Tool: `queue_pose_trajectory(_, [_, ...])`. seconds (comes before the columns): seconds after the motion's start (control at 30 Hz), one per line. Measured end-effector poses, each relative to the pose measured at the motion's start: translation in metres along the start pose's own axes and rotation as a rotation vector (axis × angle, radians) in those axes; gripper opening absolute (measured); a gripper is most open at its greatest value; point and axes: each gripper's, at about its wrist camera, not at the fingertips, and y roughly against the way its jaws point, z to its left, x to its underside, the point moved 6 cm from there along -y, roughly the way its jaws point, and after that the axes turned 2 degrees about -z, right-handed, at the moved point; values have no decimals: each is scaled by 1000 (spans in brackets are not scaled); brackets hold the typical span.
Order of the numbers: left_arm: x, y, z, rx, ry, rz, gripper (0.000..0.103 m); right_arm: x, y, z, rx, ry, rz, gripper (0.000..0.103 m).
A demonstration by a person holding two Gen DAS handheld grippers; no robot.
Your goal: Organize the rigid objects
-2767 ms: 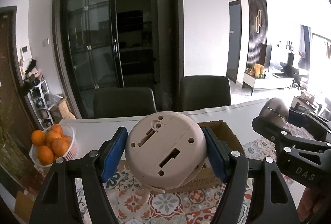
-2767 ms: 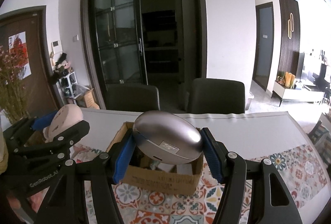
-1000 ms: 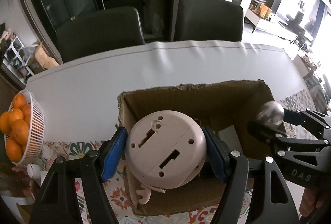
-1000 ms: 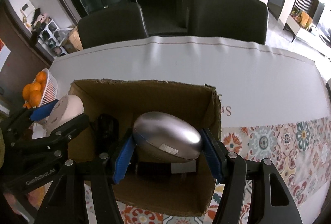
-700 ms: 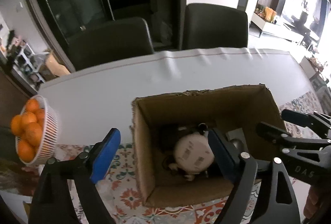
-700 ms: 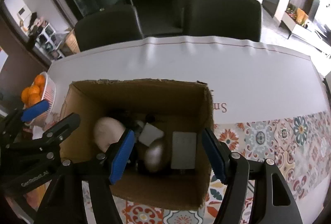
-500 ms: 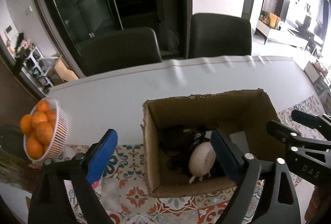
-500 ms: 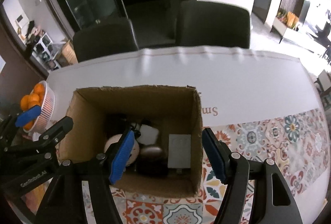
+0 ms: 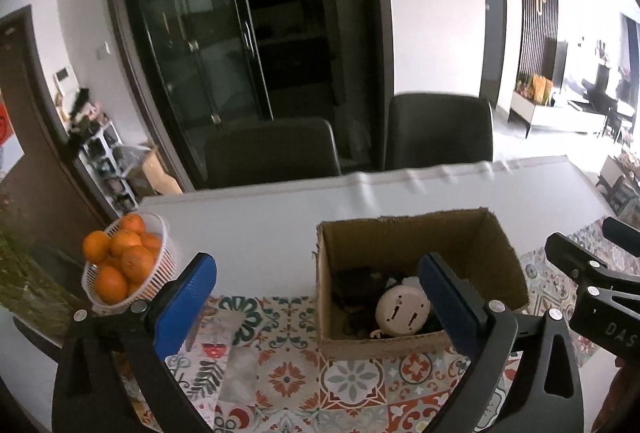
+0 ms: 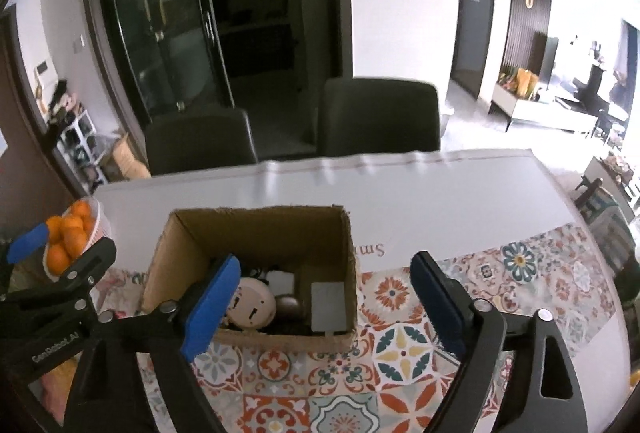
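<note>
Both grippers empty, jaws just opened wide: left gripper [image 9: 320, 307], right gripper [image 10: 326, 307]. Risk: box [image 10: 256, 233] below is crowded, so the pink clock [image 10: 252, 307] may tip onto its neighbours.

We see the open cardboard box [image 10: 248, 233] upright, flaps gone. Inside it, the round pink gadget [image 10: 252, 307] lies tilted on its side, slotted base facing us; the silver egg-shaped case [image 10: 289, 307] sits just beside it, next to a grey flat slab [image 10: 328, 305].
</note>
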Motion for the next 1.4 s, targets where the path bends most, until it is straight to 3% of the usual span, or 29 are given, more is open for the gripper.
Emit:
queue_pose_trajectory(0.57, [9, 110, 13, 9, 54, -229, 103, 7, 112, 3, 17, 33, -263, 96])
queue_pose_trajectory(0.93, [27, 146, 11, 2, 44, -290, 103, 28, 153, 4, 33, 50, -326, 97])
queue_pose_trajectory(1.4, [43, 173, 14, -7, 45, -328, 103, 45, 173, 7, 8, 56, -344, 97])
